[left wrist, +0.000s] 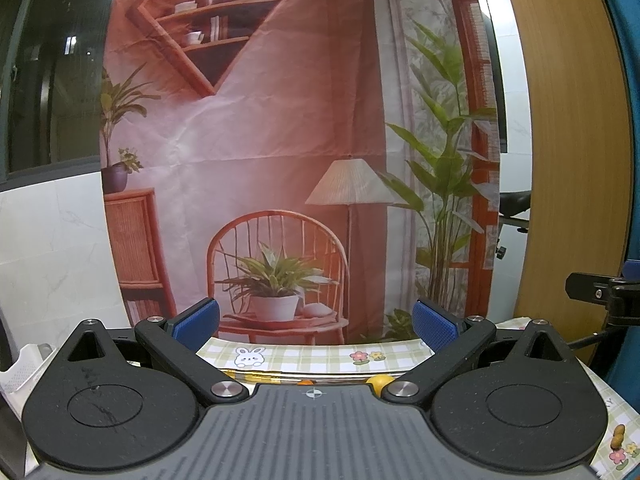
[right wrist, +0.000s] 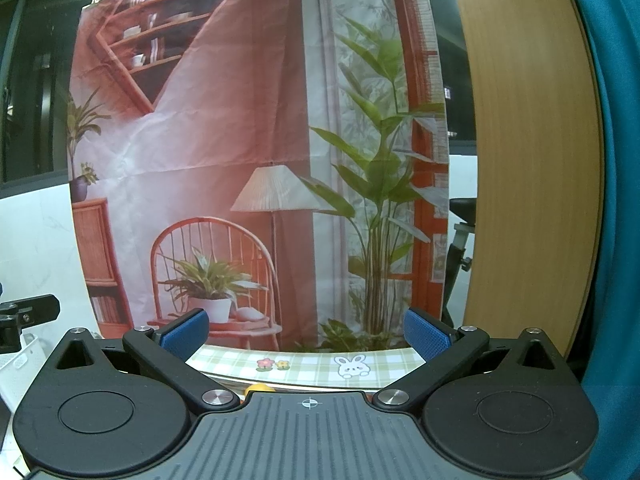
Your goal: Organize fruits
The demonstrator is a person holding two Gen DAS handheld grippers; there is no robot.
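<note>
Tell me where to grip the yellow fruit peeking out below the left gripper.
Only the rounded top of the yellow fruit shows; the rest is hidden. Probably come from above with the open left gripper, fingers across its widest middle, since round fruit slips otherwise.

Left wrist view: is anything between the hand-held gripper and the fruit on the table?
Nothing visible. The left hand-held gripper is open and empty, aimed level at the backdrop. The yellow fruit peeks over its body on the checked tablecloth, mostly hidden.
</note>
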